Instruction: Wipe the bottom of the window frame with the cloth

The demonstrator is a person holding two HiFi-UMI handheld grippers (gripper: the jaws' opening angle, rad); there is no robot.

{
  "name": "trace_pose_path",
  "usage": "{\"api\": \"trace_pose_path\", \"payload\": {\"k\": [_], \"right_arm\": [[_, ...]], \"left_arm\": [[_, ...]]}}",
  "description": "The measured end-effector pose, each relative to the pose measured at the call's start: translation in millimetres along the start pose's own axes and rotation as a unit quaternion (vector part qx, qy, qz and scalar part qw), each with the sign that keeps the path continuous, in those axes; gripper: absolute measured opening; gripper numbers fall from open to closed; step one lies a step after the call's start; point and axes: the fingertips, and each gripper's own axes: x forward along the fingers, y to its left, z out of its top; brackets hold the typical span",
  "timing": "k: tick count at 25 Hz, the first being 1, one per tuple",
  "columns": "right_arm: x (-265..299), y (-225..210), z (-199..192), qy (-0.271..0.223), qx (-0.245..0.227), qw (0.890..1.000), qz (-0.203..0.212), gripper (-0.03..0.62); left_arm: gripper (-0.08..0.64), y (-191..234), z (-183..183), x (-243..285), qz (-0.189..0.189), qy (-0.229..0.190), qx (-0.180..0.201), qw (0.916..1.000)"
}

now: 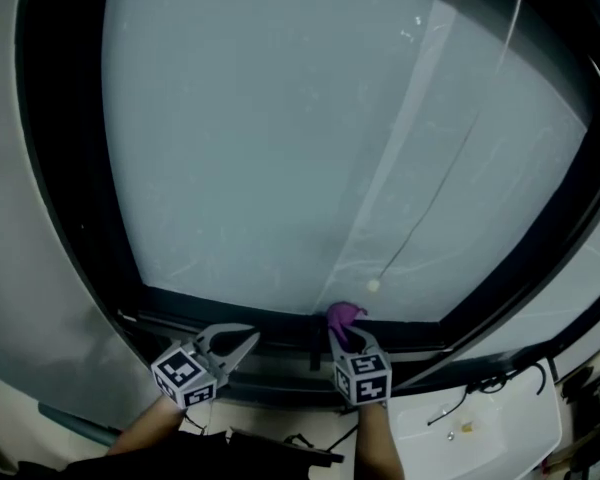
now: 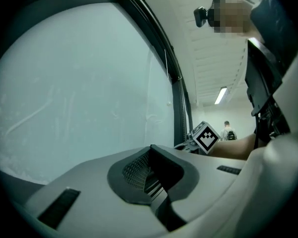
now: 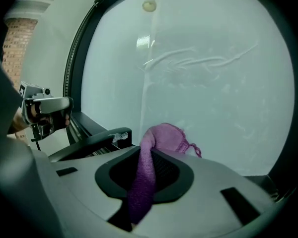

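Head view, looking steeply down at a frosted pale-blue window pane [image 1: 280, 148] set in a black window frame [image 1: 80, 218]. Right gripper [image 1: 342, 336], grey with a black-and-white marker cube, at the middle of the frame's bottom rail [image 1: 280, 328]. Jaws clenched on a purple fabric cloth [image 3: 161, 139]: a strip of it pinched between the pads, the bunched end past the fingertips, up against the lower edge of the pane just above the rail. Left gripper [image 1: 242, 340] just beside it on the left, near the same rail, jaws pressed together on nothing, apart from the cloth. Above the cloth, a small white bead [image 1: 373, 285] on a thin cord in front of the glass.
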Motion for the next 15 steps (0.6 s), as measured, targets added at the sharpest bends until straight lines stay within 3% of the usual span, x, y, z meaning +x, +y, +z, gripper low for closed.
{"api": "trace_pose_path", "payload": {"k": [7,15], "right_arm": [[-5,14,17,-0.051,-0.008,0.998,0.034,0.067],[-5,22,6,-0.051,0.037,0.996,0.066,0.067]], "left_arm": [[0.002,-8,1,-14,0.019,-0.001,0.005,0.9998],[0.002,-7,0,-27,0.039,0.005,0.008,0.9992]]}}
